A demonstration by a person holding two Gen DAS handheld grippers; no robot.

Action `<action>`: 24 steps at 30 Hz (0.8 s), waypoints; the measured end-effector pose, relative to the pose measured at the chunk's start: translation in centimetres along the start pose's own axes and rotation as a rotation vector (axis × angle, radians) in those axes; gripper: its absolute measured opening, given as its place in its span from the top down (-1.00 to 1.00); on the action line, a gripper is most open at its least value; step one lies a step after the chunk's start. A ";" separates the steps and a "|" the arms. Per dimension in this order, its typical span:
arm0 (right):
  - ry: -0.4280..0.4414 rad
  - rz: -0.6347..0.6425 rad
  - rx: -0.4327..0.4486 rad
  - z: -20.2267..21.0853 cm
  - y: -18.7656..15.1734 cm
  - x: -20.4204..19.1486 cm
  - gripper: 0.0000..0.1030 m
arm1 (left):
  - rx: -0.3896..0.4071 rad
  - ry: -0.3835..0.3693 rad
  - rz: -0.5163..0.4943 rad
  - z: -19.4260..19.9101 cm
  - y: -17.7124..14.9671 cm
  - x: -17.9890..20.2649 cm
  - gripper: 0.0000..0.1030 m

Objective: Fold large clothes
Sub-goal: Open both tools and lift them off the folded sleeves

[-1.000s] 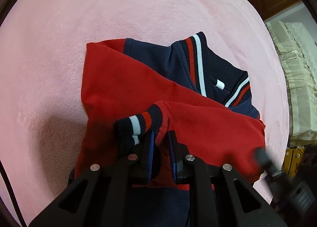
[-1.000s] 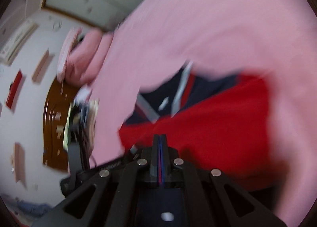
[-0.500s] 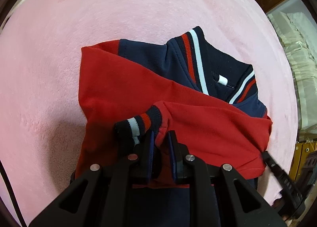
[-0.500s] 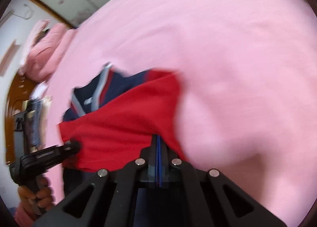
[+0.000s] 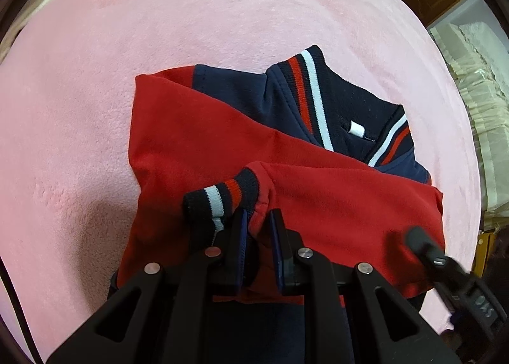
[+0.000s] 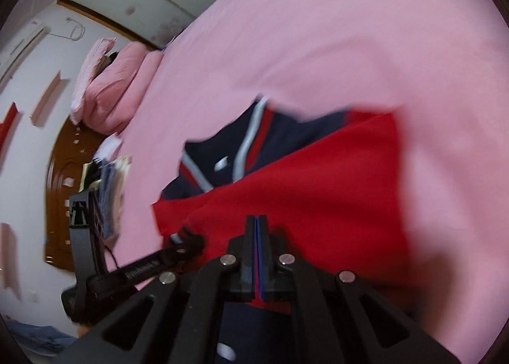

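A red and navy jacket (image 5: 203, 141) lies on a pink blanket (image 5: 222, 7), both red sleeves folded across the chest, striped collar (image 5: 311, 90) at the far end. My left gripper (image 5: 257, 217) is shut on the red sleeve just beside its striped cuff (image 5: 222, 195). My right gripper (image 6: 257, 220) is shut with nothing between its fingers, hovering over the red sleeve (image 6: 318, 198); it shows at the lower right of the left wrist view (image 5: 426, 246). The left gripper shows at the left of the right wrist view (image 6: 187, 243).
The pink blanket (image 6: 350, 30) covers a bed. Pink pillows (image 6: 117, 77) lie at its head. A wooden door (image 6: 60, 189) and hanging clothes stand beyond the bed's left edge. Cream bedding (image 5: 477, 84) is stacked at the right.
The right gripper swung about over the jacket and now sits over the right sleeve. The left gripper kept its hold on the sleeve and barely moved.
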State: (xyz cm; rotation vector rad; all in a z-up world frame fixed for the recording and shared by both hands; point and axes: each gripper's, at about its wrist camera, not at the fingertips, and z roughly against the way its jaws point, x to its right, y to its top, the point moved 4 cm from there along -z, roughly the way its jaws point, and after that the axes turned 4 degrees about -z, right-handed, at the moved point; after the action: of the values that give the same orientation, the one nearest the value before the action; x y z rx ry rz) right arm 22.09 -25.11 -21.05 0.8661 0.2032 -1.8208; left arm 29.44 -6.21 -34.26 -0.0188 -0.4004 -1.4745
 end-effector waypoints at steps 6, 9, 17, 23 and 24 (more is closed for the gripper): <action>-0.138 -0.001 0.046 -2.1 0.5 0.6 1.00 | 0.004 -0.022 0.006 -0.1 0.3 -0.1 0.72; -0.215 -0.035 0.112 0.2 1.5 3.4 1.00 | 0.005 -0.012 -0.006 0.1 0.5 -0.1 0.72; -0.356 -0.032 0.189 4.7 2.2 5.4 1.00 | 0.008 0.076 -0.073 0.5 0.6 1.0 0.72; -0.361 -0.078 0.188 6.7 1.0 5.3 0.90 | 0.069 0.126 -0.145 3.0 -0.2 3.2 -0.28; -0.353 -0.075 0.182 7.0 0.8 5.4 0.88 | 0.083 0.145 -0.163 3.5 -0.4 3.8 -0.52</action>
State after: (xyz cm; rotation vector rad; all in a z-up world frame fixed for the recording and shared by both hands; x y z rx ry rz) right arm 18.64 -33.08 -19.24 0.6520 -0.1581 -2.0516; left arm 28.28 -8.96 -30.02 0.1899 -0.3516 -1.6076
